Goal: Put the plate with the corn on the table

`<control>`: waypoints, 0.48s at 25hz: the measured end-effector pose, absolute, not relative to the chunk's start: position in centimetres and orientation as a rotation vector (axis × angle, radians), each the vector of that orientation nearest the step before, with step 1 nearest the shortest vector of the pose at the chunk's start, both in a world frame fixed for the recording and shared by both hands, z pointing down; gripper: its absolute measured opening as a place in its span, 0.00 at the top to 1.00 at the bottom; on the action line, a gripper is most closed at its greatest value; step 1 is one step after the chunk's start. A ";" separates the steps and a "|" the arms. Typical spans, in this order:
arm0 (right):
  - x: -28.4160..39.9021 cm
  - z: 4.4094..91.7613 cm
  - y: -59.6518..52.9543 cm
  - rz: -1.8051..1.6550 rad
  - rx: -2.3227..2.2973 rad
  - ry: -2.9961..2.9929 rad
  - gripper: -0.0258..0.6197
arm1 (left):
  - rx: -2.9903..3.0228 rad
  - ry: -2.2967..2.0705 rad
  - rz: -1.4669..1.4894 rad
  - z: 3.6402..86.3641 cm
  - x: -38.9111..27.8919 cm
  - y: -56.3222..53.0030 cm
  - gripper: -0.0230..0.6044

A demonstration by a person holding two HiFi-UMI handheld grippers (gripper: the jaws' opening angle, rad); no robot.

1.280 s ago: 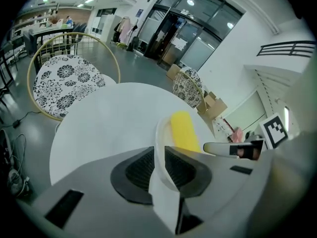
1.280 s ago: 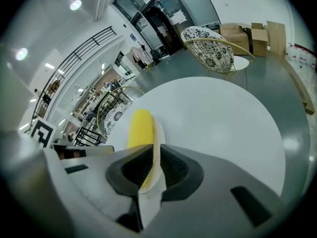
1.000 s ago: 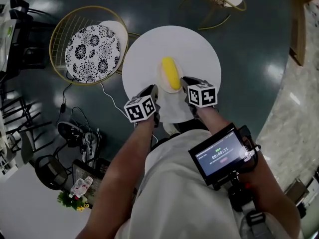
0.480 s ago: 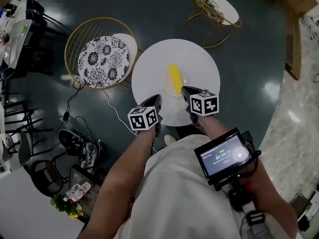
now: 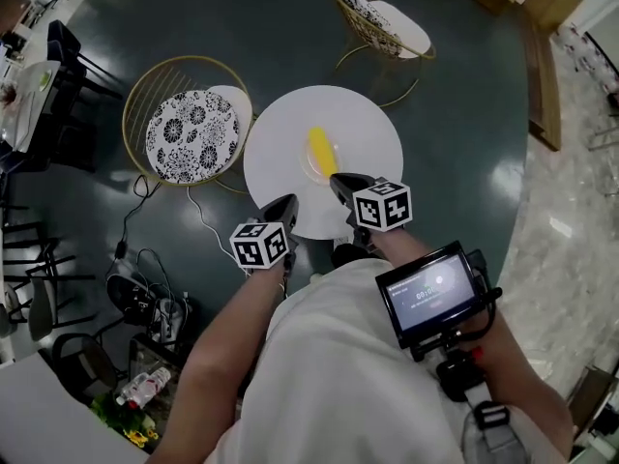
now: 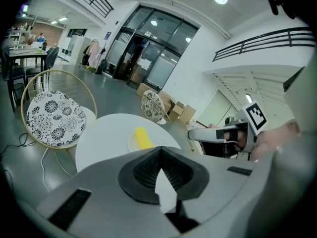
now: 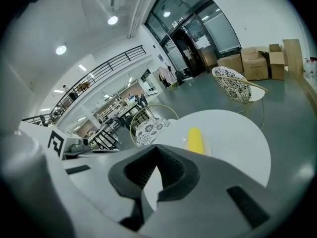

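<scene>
1. Left hand-held gripper: jaws pressed together, nothing between them. It hangs at the near-left edge of the round white worktop, apart from the plate.
2. Right hand-held gripper: jaws likewise closed and empty, its tips just beside the near rim of the plate.
3. Plate lies flat on the worktop, about central, with the yellow corn lying on it.
4. Floral-cushioned chair stands beside the worktop's left edge.
</scene>
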State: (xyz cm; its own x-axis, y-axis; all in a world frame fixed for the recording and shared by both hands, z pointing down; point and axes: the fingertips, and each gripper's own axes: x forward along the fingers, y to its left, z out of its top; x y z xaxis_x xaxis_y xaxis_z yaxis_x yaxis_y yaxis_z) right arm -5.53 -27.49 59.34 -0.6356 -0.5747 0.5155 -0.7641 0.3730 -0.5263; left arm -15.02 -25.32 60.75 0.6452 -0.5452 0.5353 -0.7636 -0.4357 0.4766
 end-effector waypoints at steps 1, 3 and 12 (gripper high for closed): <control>-5.5 58.6 -26.7 1.109 1.192 -2.402 0.95 | 2.166 -1.010 0.389 60.1 -15.1 -24.6 0.95; -5.4 57.5 -25.3 1.097 1.193 -2.425 0.95 | 2.202 -1.001 0.380 58.9 -15.0 -23.4 0.95; -5.6 54.3 -20.8 1.050 1.204 -2.514 0.95 | 2.300 -0.979 0.329 55.5 -15.3 -19.0 0.95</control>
